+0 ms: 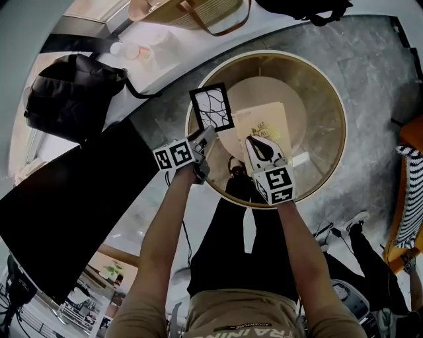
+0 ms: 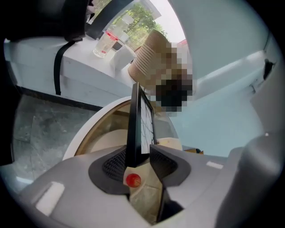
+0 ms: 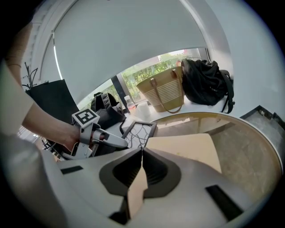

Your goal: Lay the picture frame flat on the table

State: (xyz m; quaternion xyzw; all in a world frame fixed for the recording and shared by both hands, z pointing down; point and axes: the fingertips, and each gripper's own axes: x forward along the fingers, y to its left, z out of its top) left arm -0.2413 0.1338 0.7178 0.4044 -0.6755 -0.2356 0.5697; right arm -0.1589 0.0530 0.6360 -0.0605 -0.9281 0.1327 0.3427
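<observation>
A black picture frame (image 1: 211, 109) with a white branch print lies over the left side of the round gold-rimmed table (image 1: 330, 86). My left gripper (image 1: 206, 136) is at its near lower corner. In the left gripper view the frame (image 2: 132, 129) runs edge-on between the jaws of this gripper (image 2: 140, 156); it rests against the left pad with a slim gap to the right pad, so the jaws are open. My right gripper (image 1: 254, 144) is shut on a beige paper bag (image 1: 261, 125). The right gripper view shows the frame (image 3: 139, 132), the left gripper (image 3: 120, 141) and the bag (image 3: 187, 149).
A black backpack (image 1: 66, 92) and a woven tote (image 1: 192, 13) sit on the white ledge behind the table, with a plastic bottle (image 2: 104, 42) beside them. A black panel (image 1: 59, 204) stands at the left. Another person's shoes (image 1: 350, 231) are at the right.
</observation>
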